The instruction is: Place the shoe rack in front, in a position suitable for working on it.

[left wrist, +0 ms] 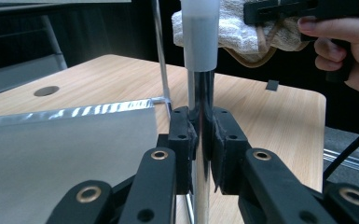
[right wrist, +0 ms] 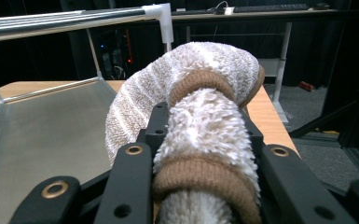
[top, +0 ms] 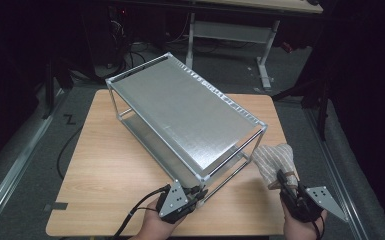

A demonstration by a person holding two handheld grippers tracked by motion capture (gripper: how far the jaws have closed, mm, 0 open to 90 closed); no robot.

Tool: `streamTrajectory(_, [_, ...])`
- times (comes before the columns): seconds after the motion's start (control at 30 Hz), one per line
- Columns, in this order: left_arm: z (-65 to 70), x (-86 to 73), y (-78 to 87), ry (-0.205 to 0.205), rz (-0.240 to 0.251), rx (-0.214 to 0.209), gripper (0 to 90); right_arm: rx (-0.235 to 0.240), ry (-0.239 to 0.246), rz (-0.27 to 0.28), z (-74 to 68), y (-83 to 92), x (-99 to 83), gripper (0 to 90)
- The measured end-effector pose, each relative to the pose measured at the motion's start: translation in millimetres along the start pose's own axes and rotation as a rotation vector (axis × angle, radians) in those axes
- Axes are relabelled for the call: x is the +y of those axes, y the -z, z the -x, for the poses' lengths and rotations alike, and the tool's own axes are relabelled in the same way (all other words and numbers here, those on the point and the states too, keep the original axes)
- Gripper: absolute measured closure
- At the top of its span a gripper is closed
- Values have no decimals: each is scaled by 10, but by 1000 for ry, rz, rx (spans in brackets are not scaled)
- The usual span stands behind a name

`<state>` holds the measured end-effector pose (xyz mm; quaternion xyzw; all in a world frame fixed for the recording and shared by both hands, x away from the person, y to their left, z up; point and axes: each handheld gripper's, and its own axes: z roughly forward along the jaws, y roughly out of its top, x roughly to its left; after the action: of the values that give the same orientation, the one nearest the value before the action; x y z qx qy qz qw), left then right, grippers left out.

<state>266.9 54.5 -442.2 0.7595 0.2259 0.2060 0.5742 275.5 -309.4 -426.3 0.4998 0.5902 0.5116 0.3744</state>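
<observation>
A metal two-shelf rack stands slantwise on the wooden table. My left gripper is at the rack's near corner, and in the left gripper view its jaws are shut on the upright chrome corner post, pads pressed on both sides. A white terry cloth with brown bands is held to the right of that corner. My right gripper is shut on the cloth, which bulges up between the jaws and curls over to the left. The cloth also hangs behind the post's white cap.
The rack's lower shelf and top rail lie left of the cloth. Bare table surface lies left of the rack and along the front edge. A white-legged desk stands beyond the table on the dark floor. A cable trails from the left gripper.
</observation>
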Motion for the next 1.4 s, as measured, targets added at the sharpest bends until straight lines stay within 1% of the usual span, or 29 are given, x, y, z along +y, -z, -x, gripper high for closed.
streamTrajectory(0.13, [-59, -53, 165, -7, 0, 17, 794, 19, 5, -4, -48, -27, -5, 673])
streamTrajectory(0.17, [-88, -88, 246, 3, 8, 27, 794, 38, 11, 0, -99, -44, 8, 673])
streamTrajectory(0.2, [-88, -88, 246, 3, 8, 27, 794, 38, 11, 0, -99, -44, 8, 673])
streamTrajectory(0.23, [-118, -133, 348, 10, 19, 44, 794, 55, 16, 16, -178, -53, 40, 673])
streamTrajectory(0.27, [-118, -133, 348, 10, 19, 44, 794, 55, 16, 16, -178, -53, 40, 673])
streamTrajectory(0.3, [-136, -162, 399, 13, 27, 49, 794, 76, 25, 30, -250, -58, 77, 673])
streamTrajectory(0.37, [-165, -203, 464, 23, 45, 50, 795, 83, 23, 37, -276, -60, 93, 673])
streamTrajectory(0.43, [-206, -251, 533, 40, 61, 45, 797, 101, 43, 47, -357, -85, 131, 673])
streamTrajectory(0.5, [-212, -243, 545, 30, 54, 48, 797, 103, 49, 44, -368, -106, 127, 674])
streamTrajectory(0.53, [-214, -243, 553, 28, 53, 49, 796, 107, 47, 29, -382, -149, 107, 674])
streamTrajectory(0.57, [-217, -260, 563, 37, 60, 48, 796, 108, 45, -4, -393, -229, 52, 675])
streamTrajectory(0.6, [-217, -260, 563, 37, 60, 48, 796, 108, 45, -4, -393, -229, 52, 675])
streamTrajectory(0.63, [-214, -268, 566, 34, 62, 53, 796, 115, 46, -19, -393, -262, 28, 675])
streamTrajectory(0.67, [-206, -276, 566, 28, 48, 57, 780, 114, 50, -60, -397, -336, -48, 676])
streamTrajectory(0.73, [-198, -297, 558, 23, 39, 61, 743, 113, 52, -69, -394, -358, -73, 677])
streamTrajectory(0.77, [-191, -331, 545, 23, 26, 61, 726, 111, 51, -97, -372, -405, -132, 677])
streamTrajectory(0.8, [-191, -331, 545, 23, 26, 61, 719, 111, 51, -97, -372, -405, -132, 677])
streamTrajectory(0.83, [-183, -354, 528, 24, 17, 66, 710, 107, 50, -120, -354, -424, -173, 677])
streamTrajectory(0.87, [-183, -354, 528, 24, 17, 66, 706, 107, 50, -120, -354, -424, -173, 677])
streamTrajectory(0.9, [-184, -359, 515, 30, 16, 75, 701, 100, 61, -148, -352, -440, -219, 677])
streamTrajectory(0.97, [-188, -362, 505, 33, 16, 77, 701, 99, 65, -168, -348, -451, -248, 677])
streamTrajectory(1.0, [-188, -362, 505, 33, 16, 77, 701, 99, 65, -168, -348, -451, -248, 677])
streamTrajectory(1.03, [-194, -368, 497, 35, 14, 76, 701, 99, 74, -190, -339, -467, -276, 677])
streamTrajectory(1.1, [-195, -371, 494, 37, 14, 77, 702, 94, 70, -200, -339, -474, -292, 677])
streamTrajectory(1.13, [-199, -370, 490, 36, 13, 77, 704, 95, 79, -222, -330, -492, -317, 677])
streamTrajectory(1.17, [-208, -368, 485, 38, 15, 78, 705, 95, 81, -232, -326, -498, -328, 677])
streamTrajectory(1.3, [-225, -363, 483, 34, 19, 72, 708, 87, 95, -243, -301, -504, -351, 678])
streamTrajectory(1.37, [-211, -357, 485, 22, 15, 67, 764, 77, 89, -253, -263, -501, -363, 678])
streamTrajectory(1.4, [-202, -350, 486, 12, 13, 83, 789, 71, 88, -258, -247, -502, -370, 679])
